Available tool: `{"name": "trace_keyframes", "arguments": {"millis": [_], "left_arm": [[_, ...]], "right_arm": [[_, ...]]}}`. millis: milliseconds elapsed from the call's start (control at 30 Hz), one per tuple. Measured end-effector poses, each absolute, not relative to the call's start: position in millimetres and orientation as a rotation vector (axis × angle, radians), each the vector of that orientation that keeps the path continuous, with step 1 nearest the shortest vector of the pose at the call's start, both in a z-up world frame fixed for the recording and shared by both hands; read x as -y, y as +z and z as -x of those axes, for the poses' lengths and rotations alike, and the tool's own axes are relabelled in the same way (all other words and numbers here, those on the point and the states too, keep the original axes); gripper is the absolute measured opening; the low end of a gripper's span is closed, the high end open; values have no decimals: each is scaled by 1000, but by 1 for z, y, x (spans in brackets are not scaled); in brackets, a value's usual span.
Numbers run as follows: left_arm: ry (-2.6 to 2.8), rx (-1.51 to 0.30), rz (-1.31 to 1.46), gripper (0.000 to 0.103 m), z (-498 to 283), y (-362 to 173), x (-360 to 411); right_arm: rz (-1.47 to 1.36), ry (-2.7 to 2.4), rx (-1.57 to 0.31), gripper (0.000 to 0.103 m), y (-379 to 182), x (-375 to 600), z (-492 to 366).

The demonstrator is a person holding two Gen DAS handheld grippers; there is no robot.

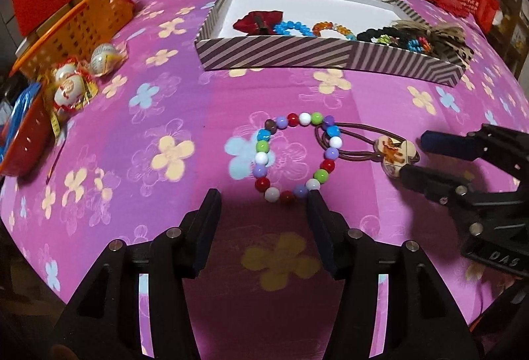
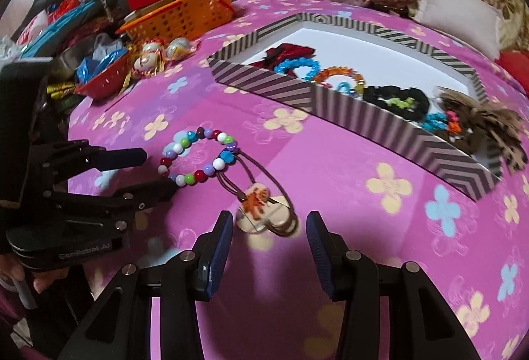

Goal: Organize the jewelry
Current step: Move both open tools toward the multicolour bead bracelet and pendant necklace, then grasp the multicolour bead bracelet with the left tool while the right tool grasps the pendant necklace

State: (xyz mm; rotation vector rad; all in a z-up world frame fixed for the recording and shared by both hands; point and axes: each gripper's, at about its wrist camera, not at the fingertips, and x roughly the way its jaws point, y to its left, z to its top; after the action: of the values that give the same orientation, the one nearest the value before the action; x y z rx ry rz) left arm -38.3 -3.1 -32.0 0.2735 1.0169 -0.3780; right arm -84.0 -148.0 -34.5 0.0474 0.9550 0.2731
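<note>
The multicoloured round-bead bracelet [image 1: 296, 158] lies flat on the pink flowered bedspread [image 1: 165, 115], in front of the striped cardboard tray [image 1: 274, 54]. A brown elastic hair tie with a cream heart-shaped charm [image 1: 395, 158] lies across the bracelet's far side; whether the loops are threaded through the beads or merely resting over them is hard to tell.

The left gripper [image 1: 264, 199] is spread, empty, one finger tip just beside the nearest beads. The right gripper [image 2: 268, 224] is also spread and empty, its blue pads straddling the charm without pressing it.

To do this well, each claw should probably close on one piece only: the right on the charm, the left on a bead run away from the overlap, then part gently so the elastic does not drag the beads.

The tray already holds other bracelets [image 1: 292, 27] and dark scrunchies [image 1: 380, 36]; its near wall must be cleared. An orange plastic basket [image 1: 82, 26] and wrapped ornaments [image 1: 71, 85] sit well apart, out of the way.
</note>
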Motion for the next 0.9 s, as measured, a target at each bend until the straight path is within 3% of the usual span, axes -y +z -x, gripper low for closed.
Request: {"name": "trace_keyframes", "arguments": {"millis": [433, 533, 733, 900], "left_arm": [[-387, -1022, -221, 54, 34, -33, 1], [-383, -1022, -218, 54, 34, -33, 2], [-388, -1021, -219, 53, 34, -33, 2], [-451, -1019, -222, 11, 40, -31, 11]], "right_arm": [[97, 247, -914, 44, -38, 127, 87], [94, 242, -910, 34, -37, 127, 87], [38, 246, -913, 34, -35, 137, 96], [6, 228, -873, 34, -19, 148, 110]]}}
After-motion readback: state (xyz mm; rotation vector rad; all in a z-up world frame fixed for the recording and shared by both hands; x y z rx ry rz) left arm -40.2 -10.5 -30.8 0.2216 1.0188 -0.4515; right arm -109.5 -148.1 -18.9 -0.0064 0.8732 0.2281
